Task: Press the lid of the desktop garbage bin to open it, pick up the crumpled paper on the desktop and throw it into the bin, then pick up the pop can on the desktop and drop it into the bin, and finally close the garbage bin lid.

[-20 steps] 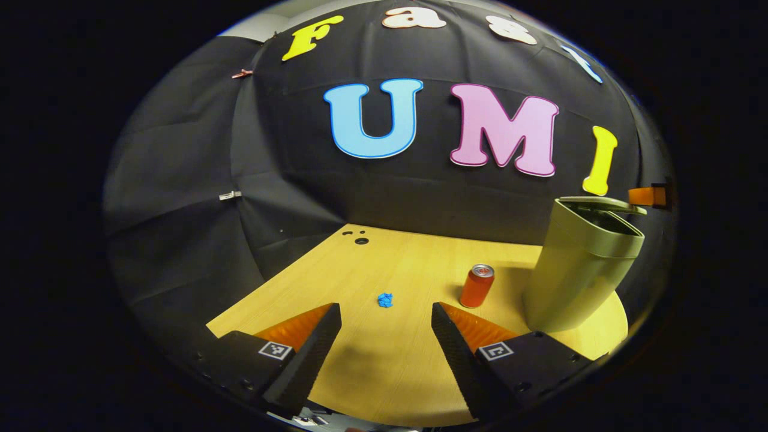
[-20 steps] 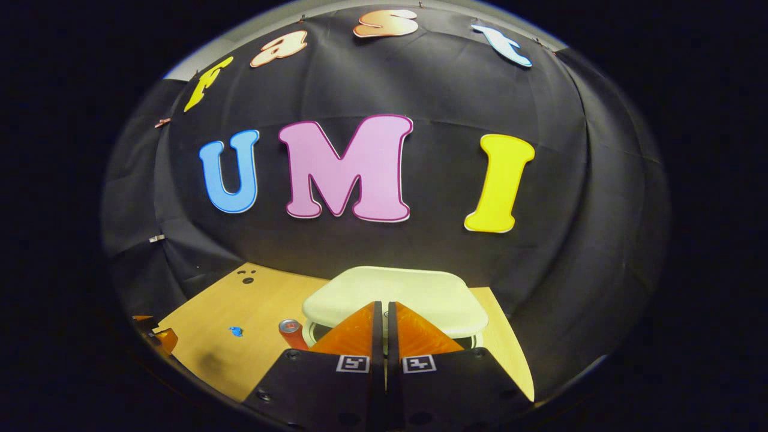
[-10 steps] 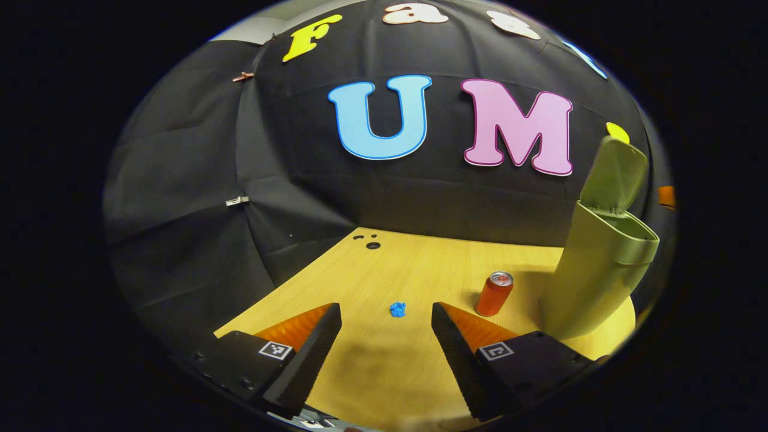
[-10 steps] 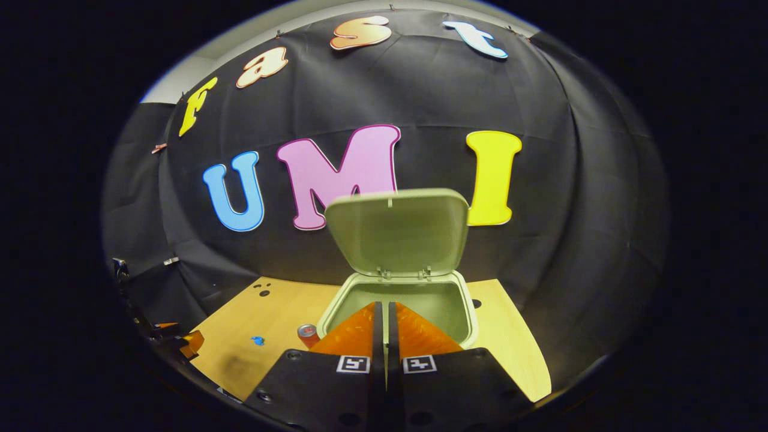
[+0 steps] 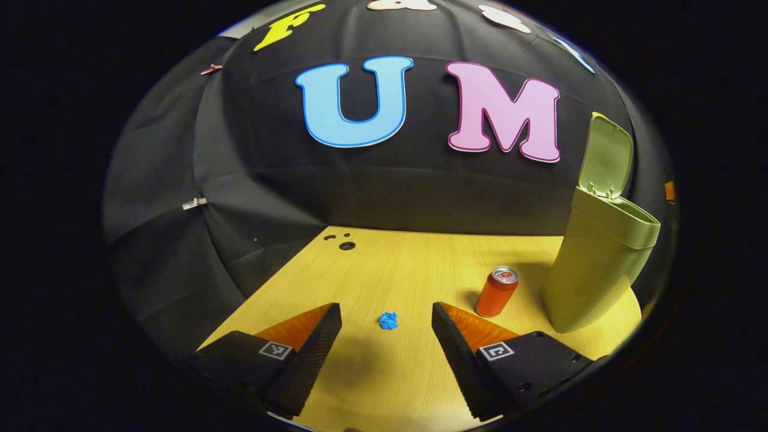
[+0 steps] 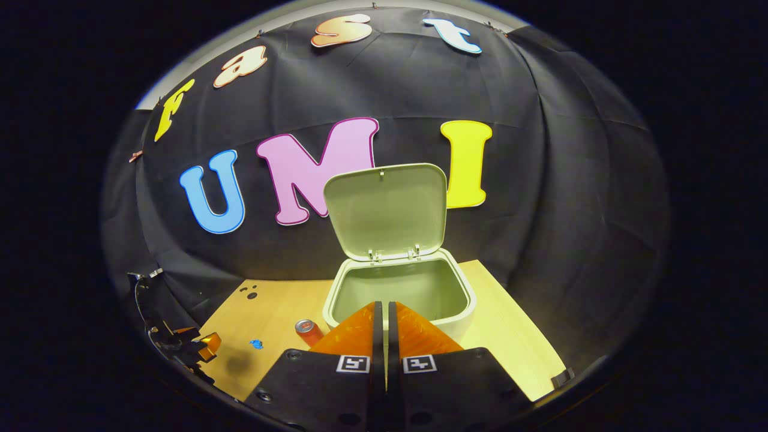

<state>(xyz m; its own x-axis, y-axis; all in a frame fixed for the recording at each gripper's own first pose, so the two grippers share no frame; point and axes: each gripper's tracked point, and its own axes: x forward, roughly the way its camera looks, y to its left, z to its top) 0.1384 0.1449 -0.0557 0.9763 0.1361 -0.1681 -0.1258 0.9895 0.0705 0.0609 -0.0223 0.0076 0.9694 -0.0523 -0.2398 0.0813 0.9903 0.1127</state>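
Left gripper view: crumpled paper (image 5: 388, 320) lies on desk (image 5: 408, 264) just ahead, between the wide-spread fingers of left gripper (image 5: 386, 342). Can (image 5: 497, 291) beside bin (image 5: 594, 264), lid (image 6: 387, 210) up. Descend straight, centre, close gently. Right gripper (image 6: 384, 324): 2 fingers together, holding nothing.

Left gripper view: low over the light wooden tabletop (image 5: 384, 264), facing the wall. Right gripper view: above the open pale-green plastic bin (image 6: 399, 288). Shared: tabletop, bin (image 5: 594, 264).
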